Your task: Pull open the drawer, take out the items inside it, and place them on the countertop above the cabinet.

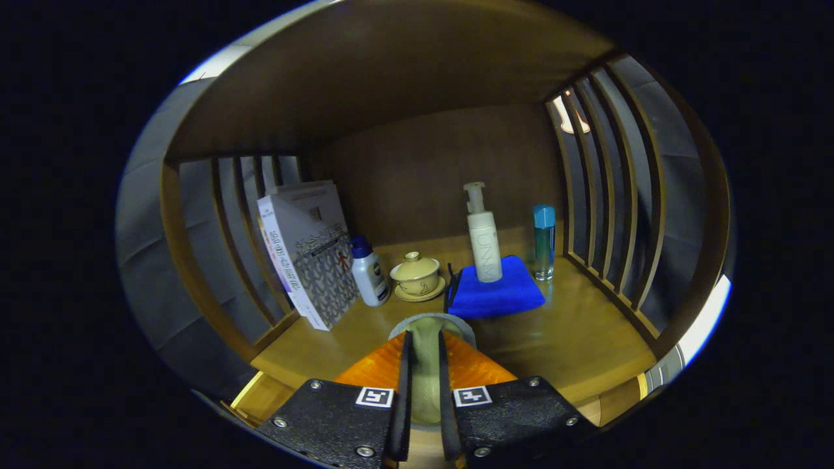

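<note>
Gripper point(424, 339) fingers sit close together, clamped on a pale greenish ceramic piece with a grey rounded rim point(427, 365) that we see pressed between them; we can't tell exactly what the piece is. Under it, the wooden countertop point(573, 345) of the cabinet. Just ahead of the fingertips lies a folded blue microfibre cloth point(498, 296), with a tall white pump bottle point(483, 238) standing upright on its far part. Left of the cloth we see a cream lidded tea bowl on its saucer point(417, 275), then a small white bottle with a blue cap point(369, 273) touching or just beside a white patterned book point(311, 251) leaning against the slatted wooden side point(234, 228). Right of the cloth, a slim clear bottle with a blue cap point(544, 242) stands near the other slatted side. Beyond, the brown back panel point(443, 169).
</note>
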